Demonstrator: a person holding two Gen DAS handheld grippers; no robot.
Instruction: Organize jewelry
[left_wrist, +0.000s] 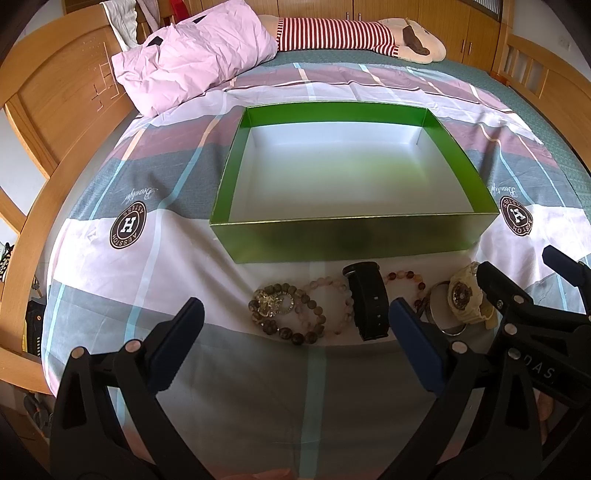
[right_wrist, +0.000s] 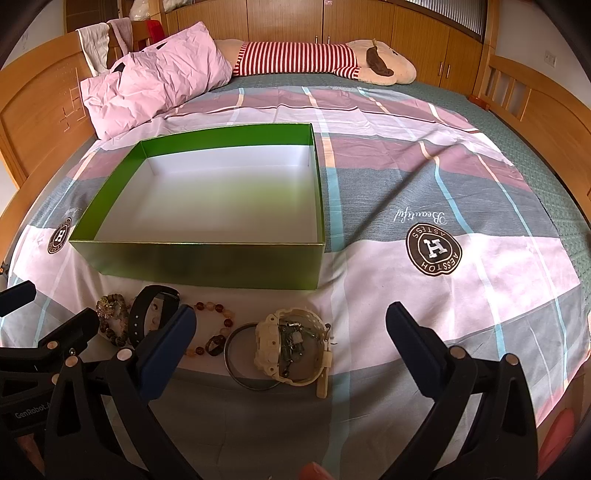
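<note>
While we hold both tools low over the bed (left_wrist: 110, 206), we count one green box (left_wrist: 351, 236), two watches, three beaded bracelets and one metal bangle, all on the patchwork bedspread. Our left claw (left_wrist: 295, 347) stands wide open with nothing between its blue-padded fingers (left_wrist: 181, 343), hovering just short of the jewelry; our right claw (right_wrist: 291, 350) is spread just as wide and empty, above the cream watch. The box is shallow and open-topped, glossy green outside with a white floor, and sits just beyond the jewelry, which lies in a row along its near wall. From the left wrist view, the row begins with a dark beaded bracelet (left_wrist: 284, 314) carrying a sparkly charm, overlapped by a pale pink beaded bracelet (left_wrist: 332, 306). Next stands the black watch (left_wrist: 367, 299), its strap curled in a loop and resting on edge. Beside it lies an amber and brown beaded bracelet (right_wrist: 214, 328), then the thin metal bangle (right_wrist: 240, 362), which touches the cream watch (right_wrist: 291, 347); that one lies on its side, with some small metal pieces tucked inside its strap that we cannot make out. One pink pillow (left_wrist: 192, 55) and one striped plush toy (left_wrist: 351, 35) lie at the far end of the bed.
</note>
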